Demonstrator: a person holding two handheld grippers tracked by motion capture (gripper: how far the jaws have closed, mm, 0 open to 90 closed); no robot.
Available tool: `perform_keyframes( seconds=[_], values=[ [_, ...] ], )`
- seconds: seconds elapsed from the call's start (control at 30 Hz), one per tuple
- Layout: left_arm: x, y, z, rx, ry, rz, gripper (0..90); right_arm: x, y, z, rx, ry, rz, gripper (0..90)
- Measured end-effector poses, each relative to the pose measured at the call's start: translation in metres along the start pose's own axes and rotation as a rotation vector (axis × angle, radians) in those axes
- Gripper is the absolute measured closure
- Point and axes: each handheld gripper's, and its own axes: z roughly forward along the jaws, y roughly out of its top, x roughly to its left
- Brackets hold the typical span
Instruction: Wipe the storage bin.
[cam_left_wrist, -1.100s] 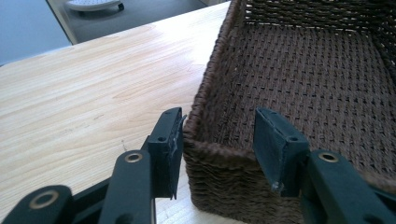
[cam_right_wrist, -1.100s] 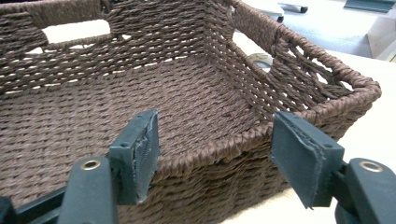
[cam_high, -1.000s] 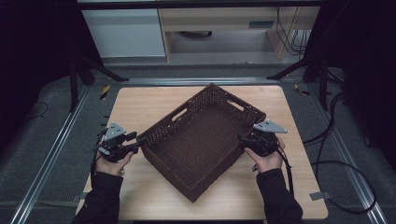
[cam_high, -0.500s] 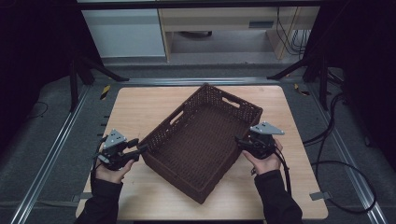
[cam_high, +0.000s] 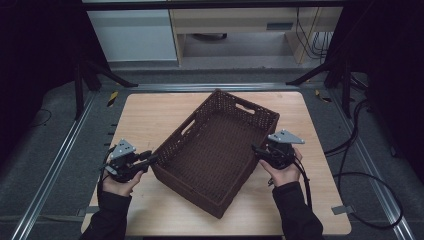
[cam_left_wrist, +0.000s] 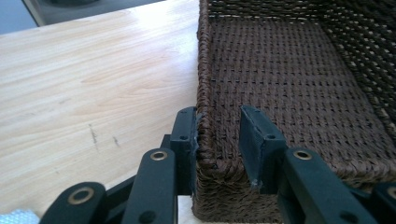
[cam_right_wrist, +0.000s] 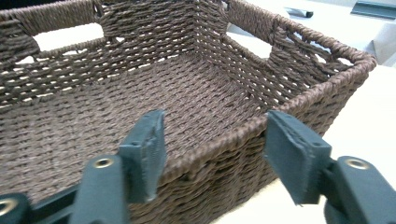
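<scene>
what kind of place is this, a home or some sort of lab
Most likely a lab or recording rig, not a home. A bare wooden table sits inside a metal rail frame, cables trail over the grey floor, and the surroundings are dark. On the table is a woven basket.

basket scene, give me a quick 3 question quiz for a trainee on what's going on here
1. True or false: the woven basket holds several items.
2. Multiple choice: the left gripper has its jaws (A) astride the basket's wall, one outside and one inside, (B) flat on the wooden table, (C) through a handle slot.
3. Short answer: how does the right gripper stand to the basket's rim?

Key:
1. False; its woven floor is bare.
2. A. The outer pad touches the wall and a small gap shows at the inner one. The jaws have just been closing.
3. Its jaws straddle the rim with clear gaps on both sides, so it is open and not gripping.
</scene>
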Motion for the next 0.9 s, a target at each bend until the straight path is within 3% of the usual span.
perform_keyframes(
  seconds=[0.13, 0.23, 0.37, 0.4, 0.53, 0.63, 0.73, 0.9],
  values=[
    [-0.009, -0.006, -0.005, -0.009, -0.014, -0.003, 66.1, 0.006, 0.0, -0.003, 0.005, 0.02, -0.008, 37.0],
    [-0.013, -0.005, -0.008, -0.002, -0.031, 0.017, 65.4, 0.012, -0.001, -0.002, 0.02, 0.029, -0.031, 43.9],
    [-0.01, 0.0, -0.006, -0.007, -0.034, 0.025, 62.7, 0.012, -0.001, -0.001, 0.017, 0.018, -0.049, 48.3],
    [-0.008, 0.002, -0.005, -0.01, -0.033, 0.028, 62.1, 0.01, 0.0, -0.001, 0.012, 0.011, -0.055, 53.4],
    [-0.004, 0.008, 0.008, 0.016, -0.016, 0.057, 64.6, 0.008, 0.001, 0.003, 0.009, 0.008, -0.056, 54.0],
    [-0.005, 0.007, 0.016, 0.037, -0.054, 0.064, 72.9, 0.007, 0.002, 0.005, 0.008, 0.004, -0.045, 53.2],
    [-0.011, 0.005, 0.017, 0.044, -0.026, 0.09, 76.8, 0.007, 0.002, 0.004, 0.001, 0.005, -0.029, 45.1],
    [-0.02, -0.002, 0.012, 0.029, -0.03, 0.084, 75.6, 0.01, 0.002, -0.002, -0.006, 0.026, -0.012, 39.6]
  ],
)
